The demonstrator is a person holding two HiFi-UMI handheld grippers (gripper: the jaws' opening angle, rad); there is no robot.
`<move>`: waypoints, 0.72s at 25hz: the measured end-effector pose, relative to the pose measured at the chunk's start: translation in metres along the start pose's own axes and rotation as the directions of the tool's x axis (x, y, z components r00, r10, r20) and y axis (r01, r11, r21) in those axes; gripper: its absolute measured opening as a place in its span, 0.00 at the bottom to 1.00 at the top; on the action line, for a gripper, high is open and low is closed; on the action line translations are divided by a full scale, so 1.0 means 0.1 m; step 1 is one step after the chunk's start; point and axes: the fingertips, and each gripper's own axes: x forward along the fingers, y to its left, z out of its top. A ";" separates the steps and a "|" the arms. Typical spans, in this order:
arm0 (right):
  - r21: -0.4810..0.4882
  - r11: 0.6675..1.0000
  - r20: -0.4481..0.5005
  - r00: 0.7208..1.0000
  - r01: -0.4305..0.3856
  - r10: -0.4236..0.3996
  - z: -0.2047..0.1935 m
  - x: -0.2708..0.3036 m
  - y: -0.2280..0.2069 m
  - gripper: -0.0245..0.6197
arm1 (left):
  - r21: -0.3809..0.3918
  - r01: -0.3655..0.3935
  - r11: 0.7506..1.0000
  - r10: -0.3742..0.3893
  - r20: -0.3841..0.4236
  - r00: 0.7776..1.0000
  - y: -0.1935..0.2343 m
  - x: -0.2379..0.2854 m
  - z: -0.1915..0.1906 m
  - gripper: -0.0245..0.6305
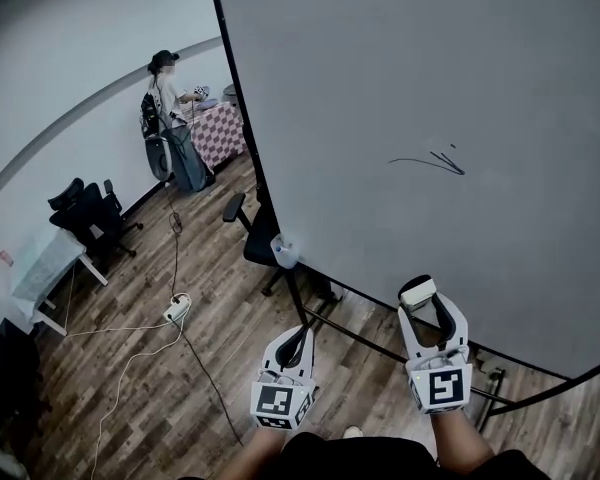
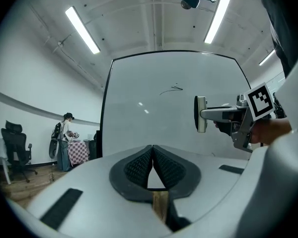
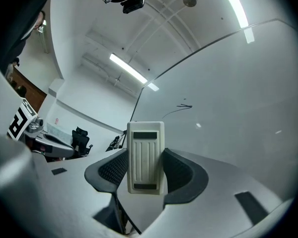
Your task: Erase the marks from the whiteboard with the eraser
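Step in hand: approach. My right gripper (image 1: 427, 310) is clamped on the eraser (image 3: 145, 155), jaws pressing its two long sides; eraser upright, held below the whiteboard's (image 1: 380, 78) lower edge, not touching it. Left gripper (image 2: 152, 163) has its jaws together on nothing, hanging low beside the right. The marks (image 1: 435, 160), a thin dark squiggle, sit mid-board, untouched. Next move, as I judge it: lift the eraser to the squiggle; lay its face flat on the board; wipe across.

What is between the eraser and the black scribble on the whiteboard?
Only bare whiteboard. The head view shows the eraser low near the board's bottom edge, the scribble higher up, blank surface between.
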 end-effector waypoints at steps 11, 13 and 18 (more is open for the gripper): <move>-0.076 0.986 0.064 0.988 0.148 -0.143 0.17 0.56 -0.23 0.42 | 0.006 0.175 0.985 -0.175 0.050 0.983 0.20 0.86 0.11 0.07; -0.095 0.979 0.081 0.982 0.181 -0.173 0.24 0.60 -0.28 0.42 | 0.009 0.213 0.977 -0.214 0.060 0.975 0.21 0.99 0.16 0.07; -0.164 0.945 0.082 0.959 0.283 -0.272 0.33 0.74 -0.38 0.42 | 0.027 0.327 0.945 -0.328 0.056 0.943 0.23 1.28 0.18 0.07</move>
